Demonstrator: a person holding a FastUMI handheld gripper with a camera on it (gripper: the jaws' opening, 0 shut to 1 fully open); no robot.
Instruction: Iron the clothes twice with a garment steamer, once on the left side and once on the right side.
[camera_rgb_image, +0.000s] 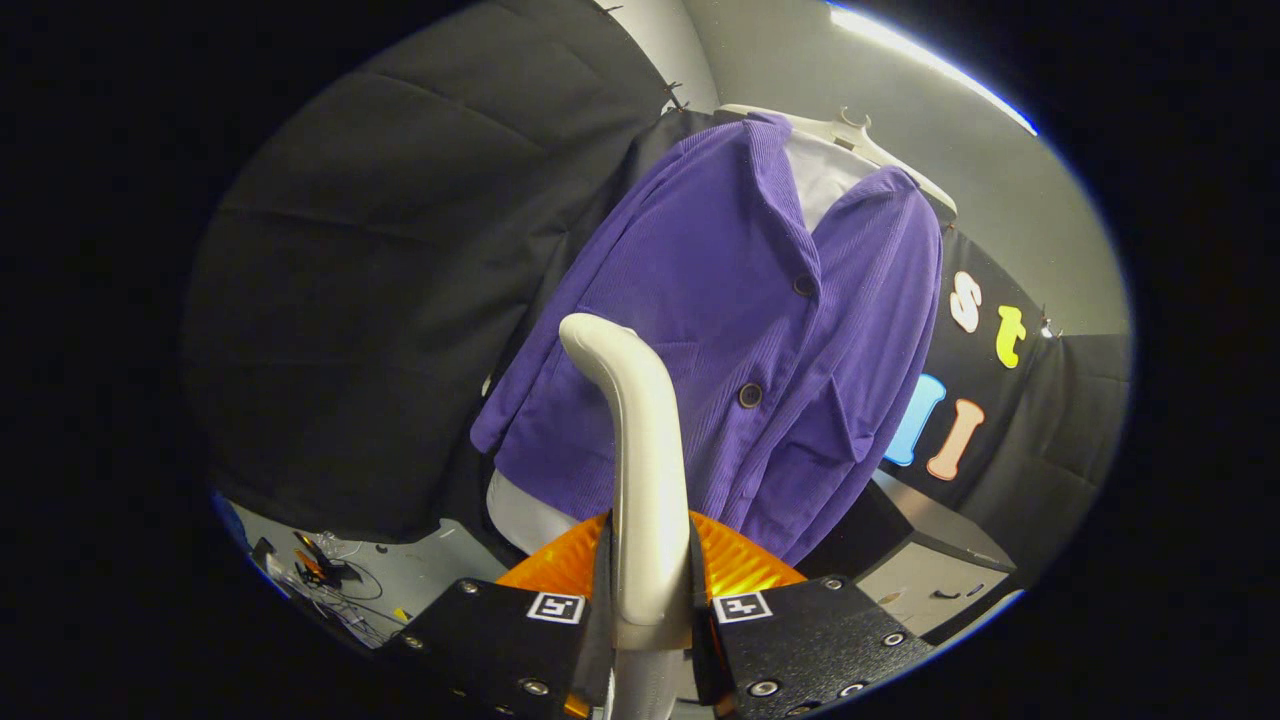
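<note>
- The gripper (648, 610) sits low in the middle of the frame, both fingers pressed against the white handle of the garment steamer (640, 450), so it is clamped on it.
- The handle curves up from between the fingers; the steamer's orange body (745, 565) shows just behind them.
- The purple jacket (720, 340) hangs on a white hanger (850, 130) beyond the steamer, filling the middle and upper middle of the frame, over a white shirt (825, 175).
- The steamer's head seems near the jacket's lower front; whether it touches is unclear.
- To do this well, keep the grip firm, hold the head flat to the cloth, and run one slow, straight stroke along each front panel.
- Steer clear of the buttons (750, 396).
</note>
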